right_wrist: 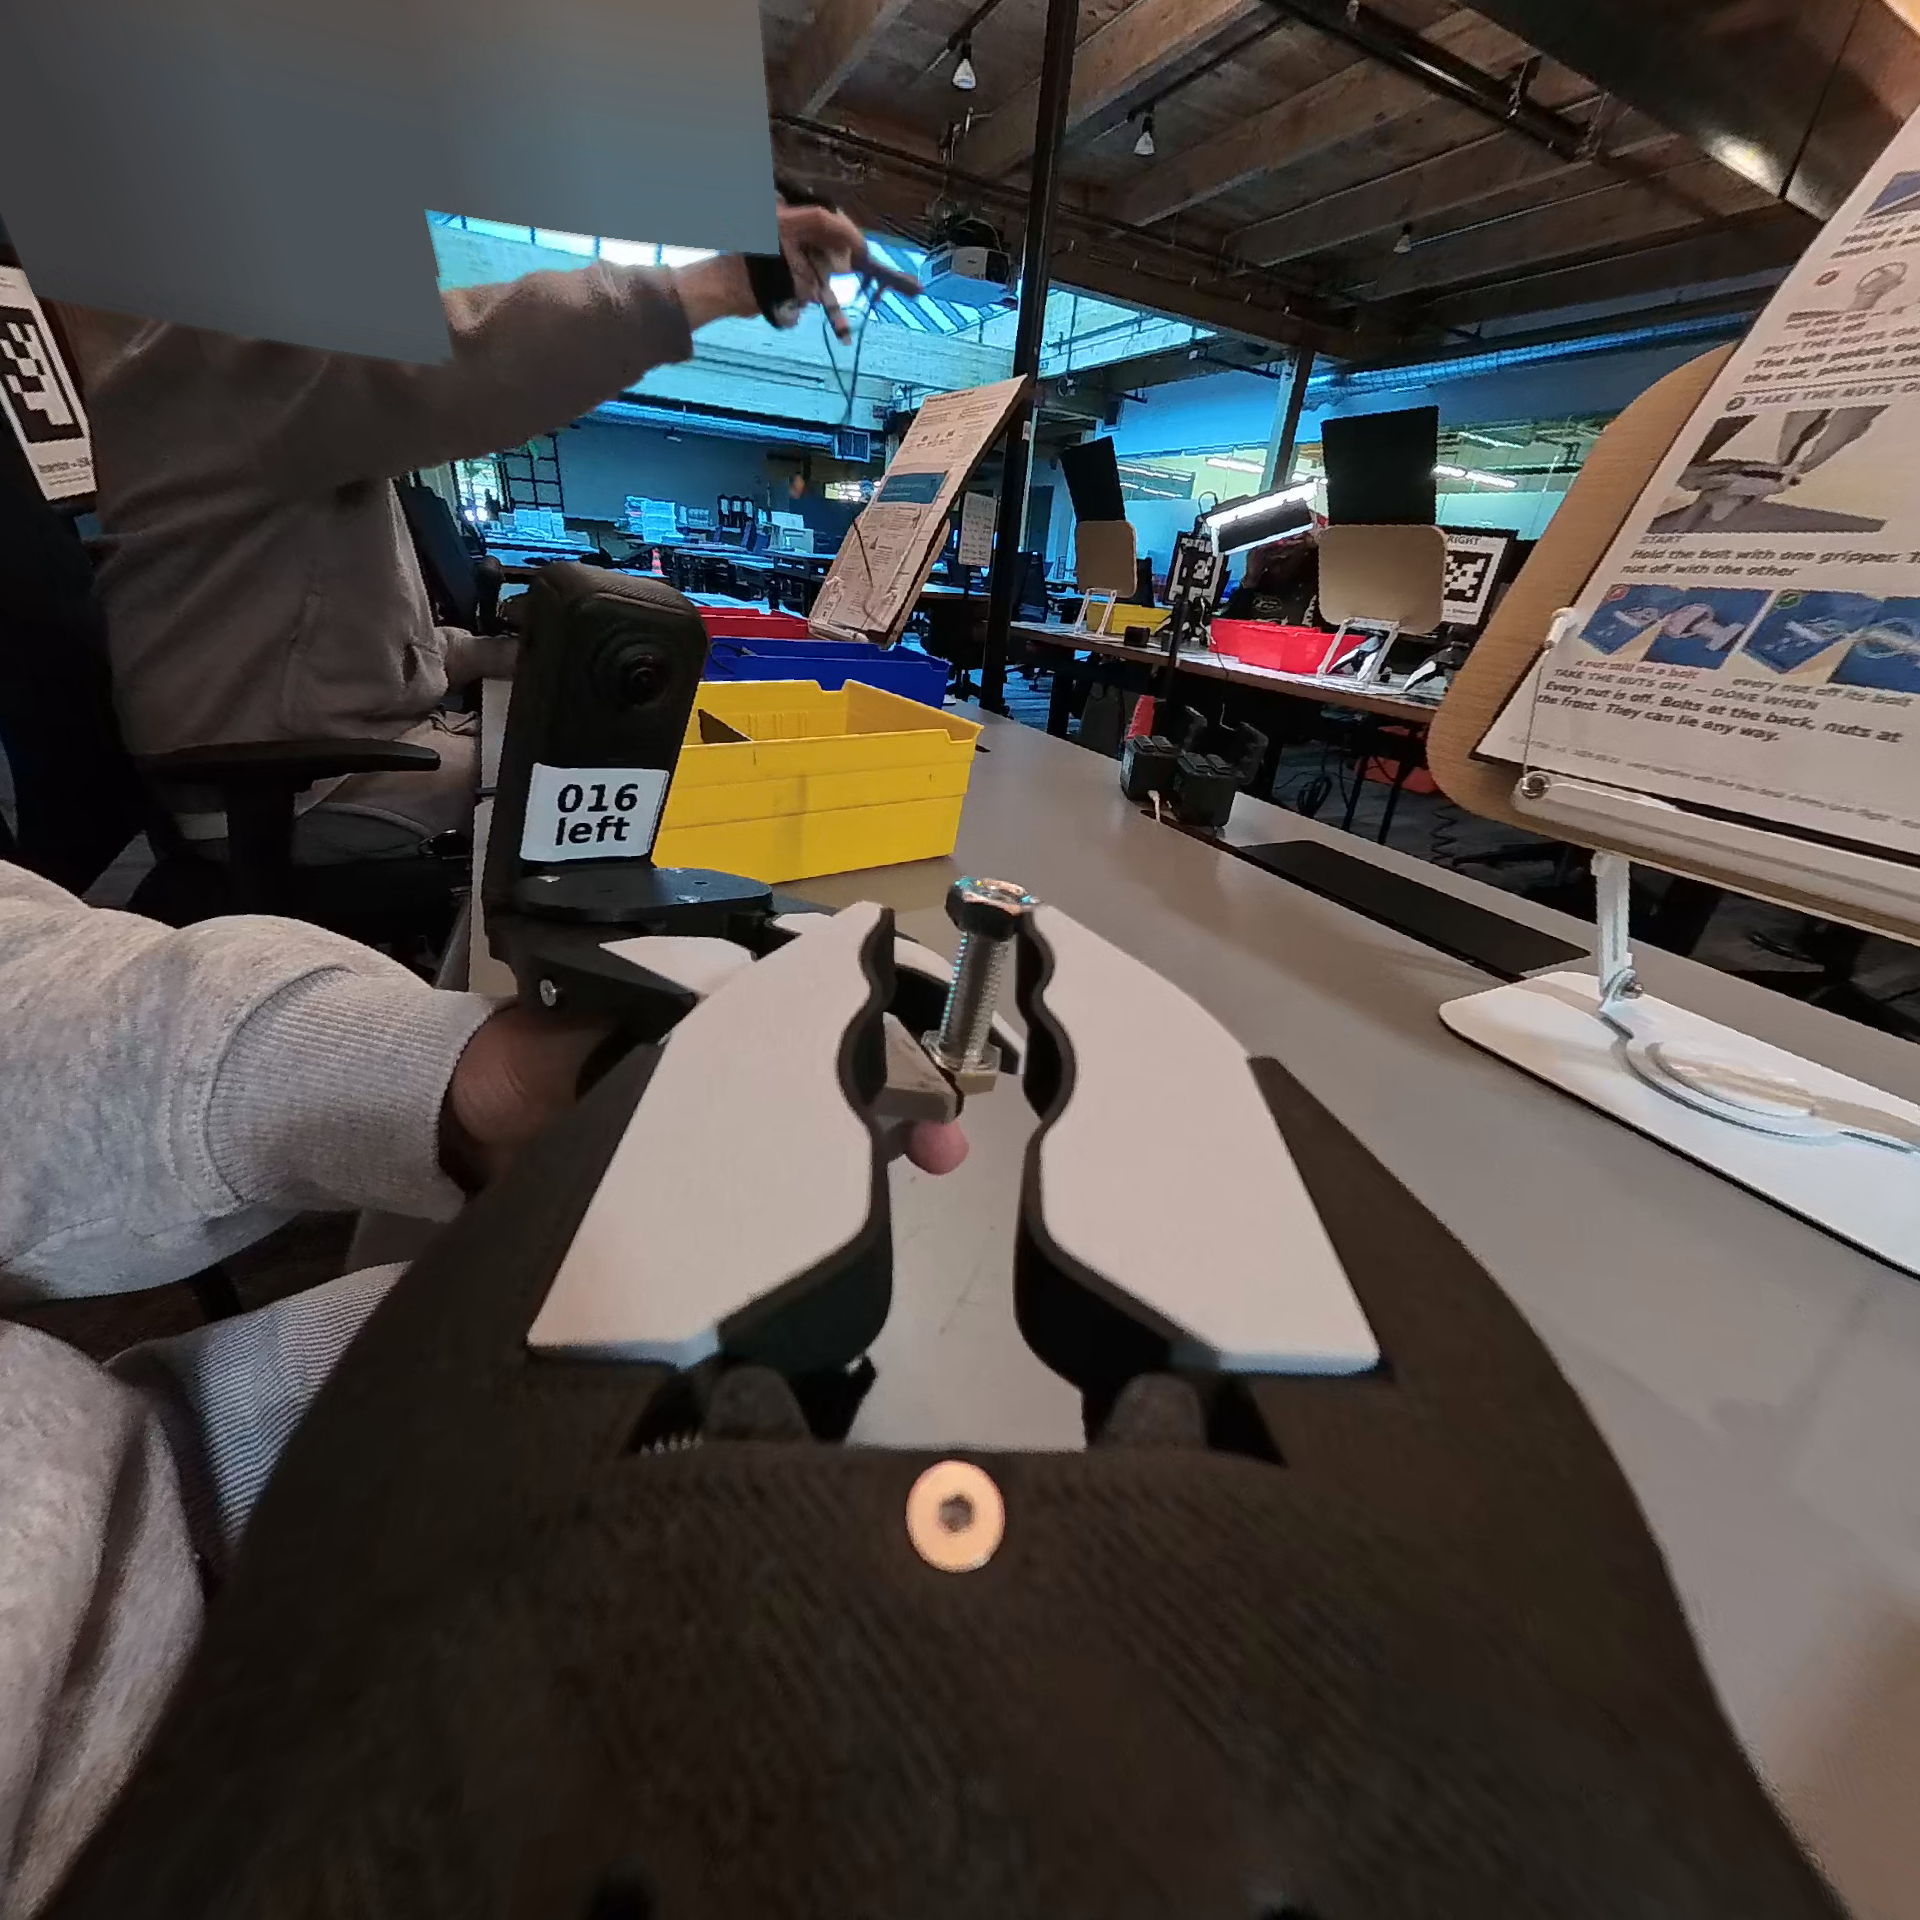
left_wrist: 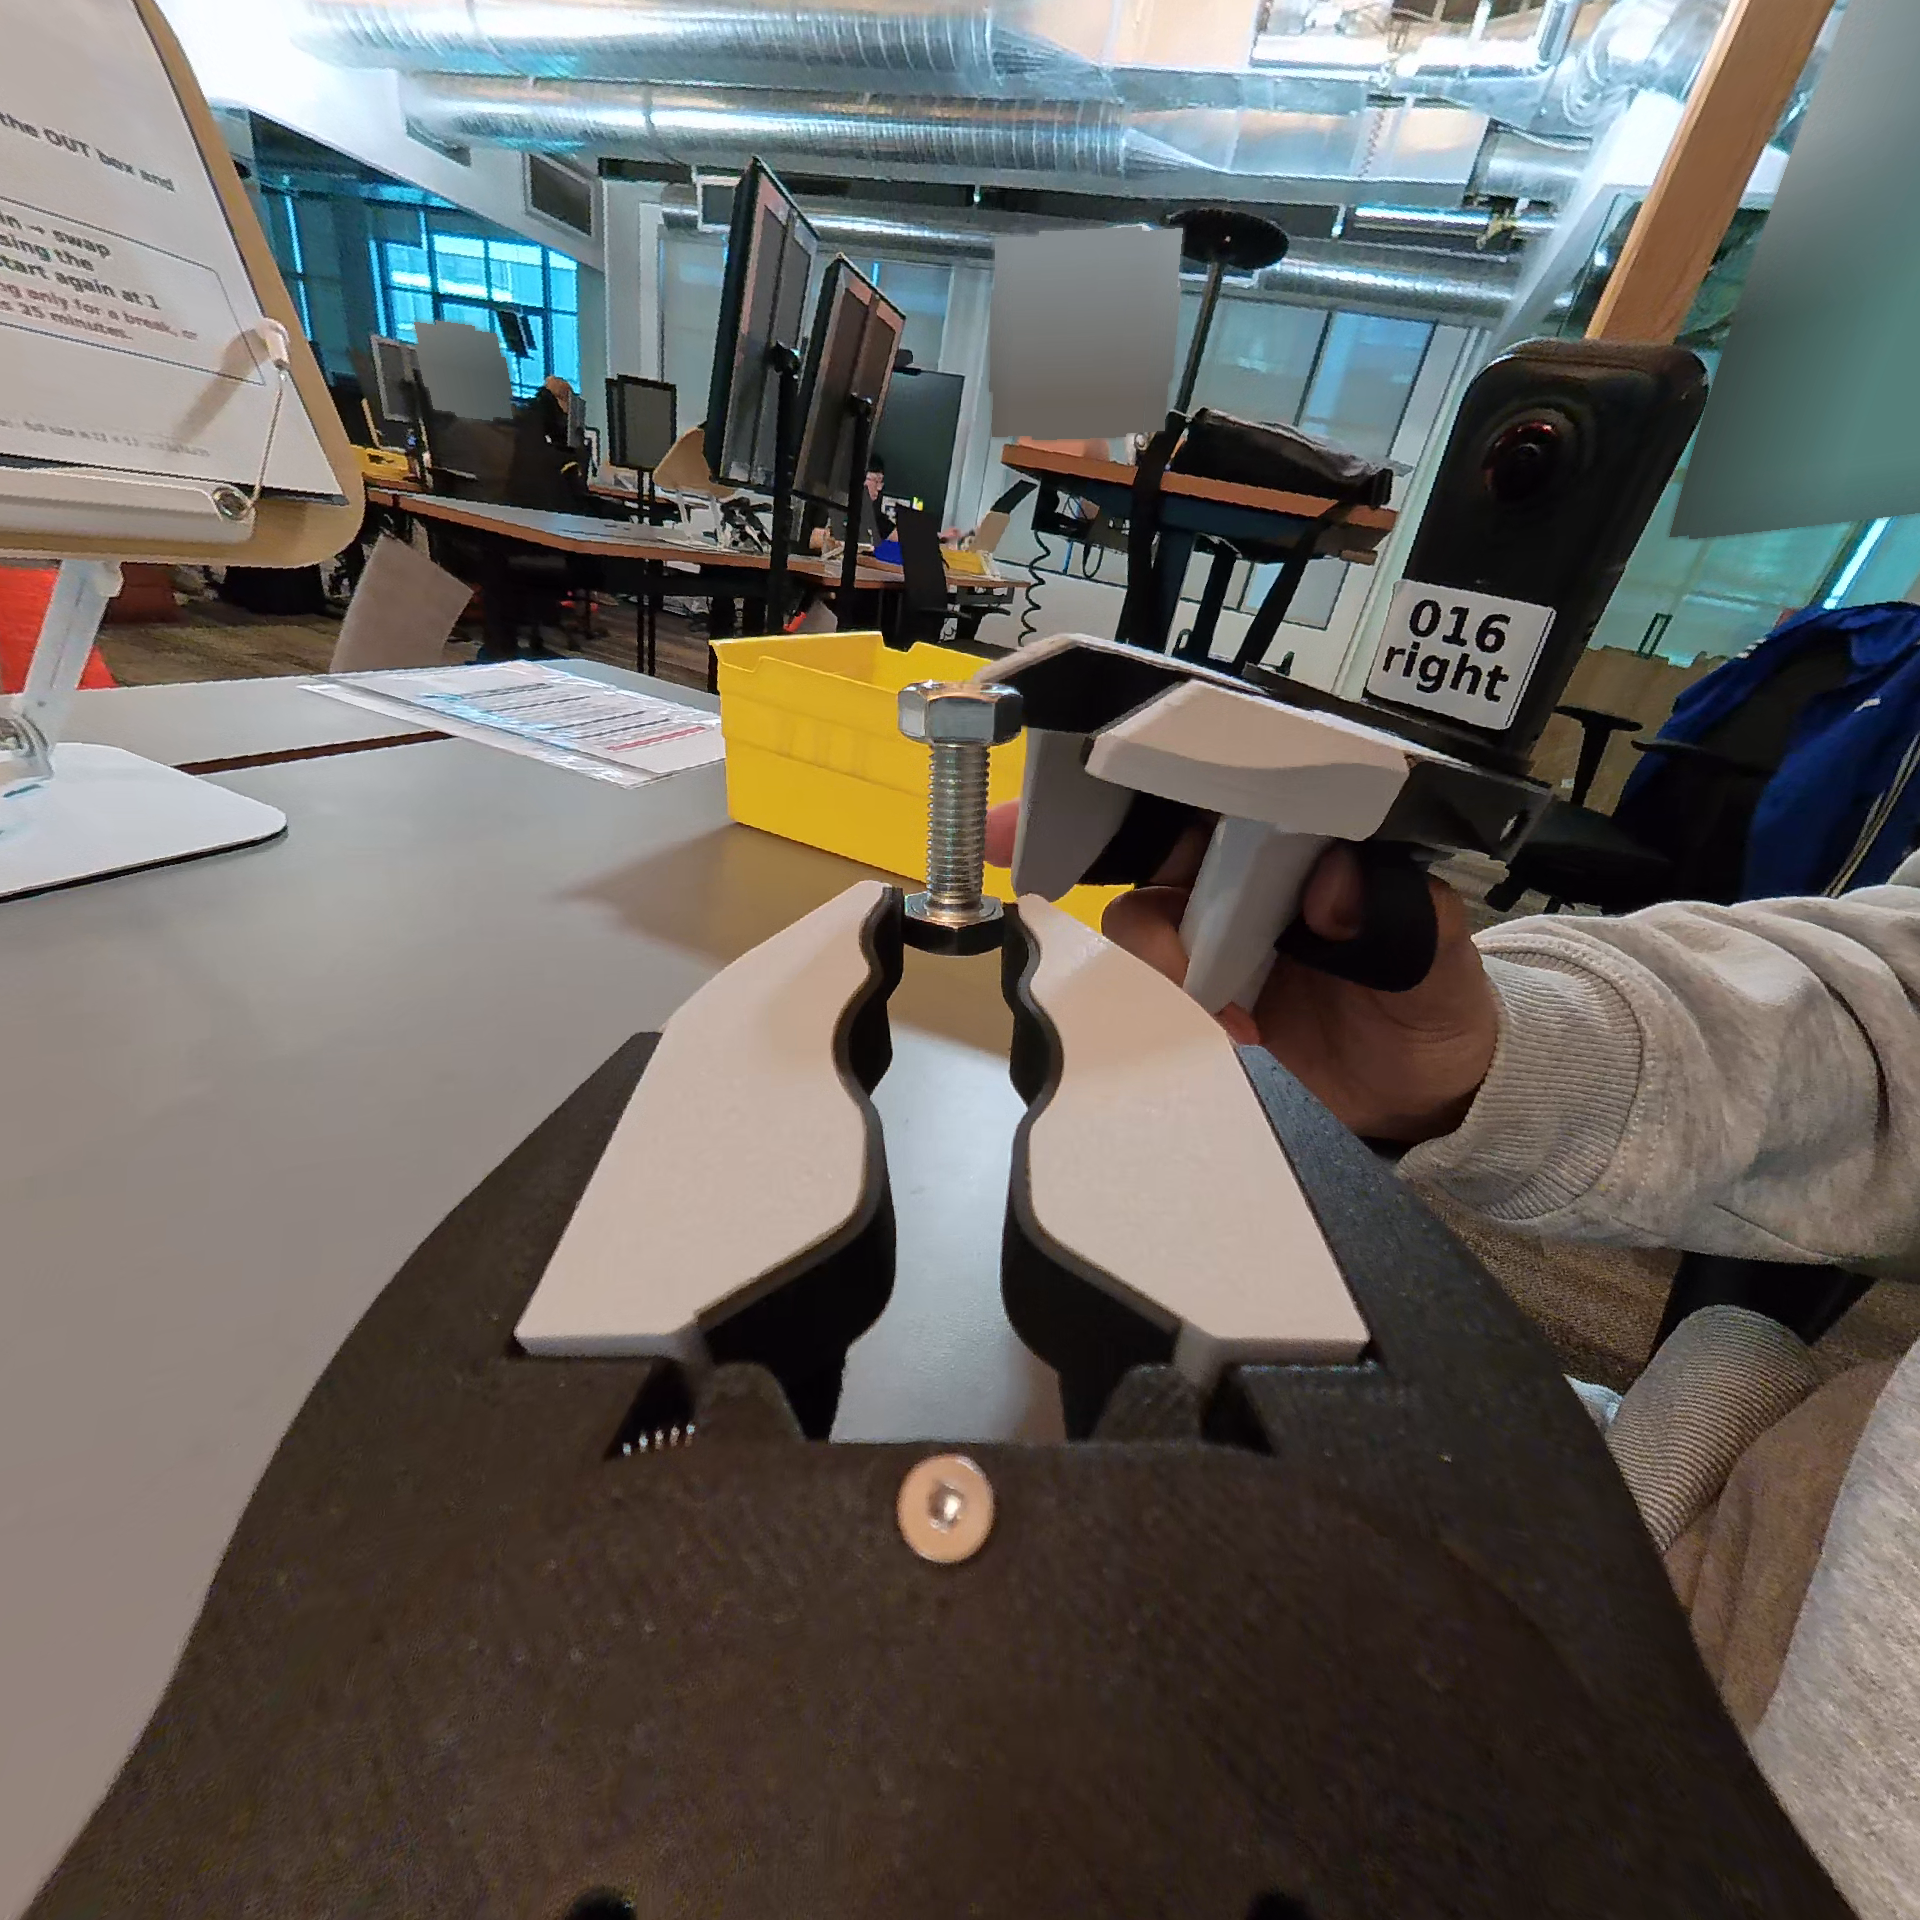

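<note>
A silver hex bolt (left_wrist: pixel 956 810) stands upright above the grey table (left_wrist: pixel 312 987), head up. My left gripper (left_wrist: pixel 951 925) is shut on the nut (left_wrist: pixel 951 914) at the bolt's lower end. My right gripper (left_wrist: pixel 1039 717) reaches in from the right at the bolt head (left_wrist: pixel 961 712). In the right wrist view my right gripper (right_wrist: pixel 956 920) stands narrowly open about the bolt head (right_wrist: pixel 992 899), which lies against its right finger with a gap to its left finger. One finger (right_wrist: pixel 914 1086) of the left gripper shows beside the nut (right_wrist: pixel 961 1065).
A yellow bin (left_wrist: pixel 821 748) stands behind the bolt and shows in the right wrist view (right_wrist: pixel 821 790) too, with blue and red bins behind it. A document stand (right_wrist: pixel 1714 623) holds a printed sheet at the right. A laminated sheet (left_wrist: pixel 540 707) lies on the table. A person sits nearby. The tips of both grippers are at nearly the same place.
</note>
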`<state>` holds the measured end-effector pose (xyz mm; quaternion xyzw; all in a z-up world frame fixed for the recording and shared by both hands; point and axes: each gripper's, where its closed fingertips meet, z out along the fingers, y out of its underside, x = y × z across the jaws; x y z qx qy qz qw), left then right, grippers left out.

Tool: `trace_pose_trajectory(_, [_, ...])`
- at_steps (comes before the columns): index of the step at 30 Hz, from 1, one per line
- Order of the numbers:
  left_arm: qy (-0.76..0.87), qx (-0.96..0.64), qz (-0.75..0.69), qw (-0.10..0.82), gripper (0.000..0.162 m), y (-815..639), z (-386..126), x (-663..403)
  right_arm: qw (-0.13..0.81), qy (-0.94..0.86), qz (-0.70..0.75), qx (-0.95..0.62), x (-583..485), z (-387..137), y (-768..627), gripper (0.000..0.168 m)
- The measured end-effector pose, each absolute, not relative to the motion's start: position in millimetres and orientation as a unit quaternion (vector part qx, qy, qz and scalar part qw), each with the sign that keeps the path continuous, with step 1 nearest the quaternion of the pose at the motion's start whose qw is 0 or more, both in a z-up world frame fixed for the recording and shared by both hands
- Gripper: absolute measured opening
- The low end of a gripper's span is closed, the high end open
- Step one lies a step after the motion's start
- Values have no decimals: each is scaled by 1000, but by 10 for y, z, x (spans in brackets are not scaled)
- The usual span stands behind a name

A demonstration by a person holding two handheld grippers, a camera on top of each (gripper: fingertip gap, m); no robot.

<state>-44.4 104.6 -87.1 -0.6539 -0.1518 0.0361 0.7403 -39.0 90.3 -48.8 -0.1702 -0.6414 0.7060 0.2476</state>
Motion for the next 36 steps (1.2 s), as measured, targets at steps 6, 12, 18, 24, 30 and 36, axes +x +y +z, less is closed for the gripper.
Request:
trace_pose_trajectory(6, [-153, -653, 37, 741, 20, 1039, -869, -450, 248, -641, 709, -161, -342, -454, 908, 11])
trace_pose_trajectory(12, [-150, -655, 35, 740, 19, 1050, -873, -435, 268, -623, 712, -181, -438, -435, 982, 28])
trace_pose_trajectory(18, [-154, -655, 38, 739, 19, 1040, -878, -454, 273, -647, 692, -168, -424, -514, 903, 25])
trace_pose_trajectory(24, [-158, -653, 39, 740, 19, 1027, -876, -470, 286, -642, 695, -149, -355, -458, 905, 10])
trace_pose_trajectory(30, [-153, -657, 41, 737, 19, 1045, -889, -454, 278, -632, 702, -173, -432, -471, 932, 32])
trace_pose_trajectory(36, [-162, -653, 45, 739, 19, 1012, -882, -496, 289, -644, 696, -131, -274, -443, 805, 14])
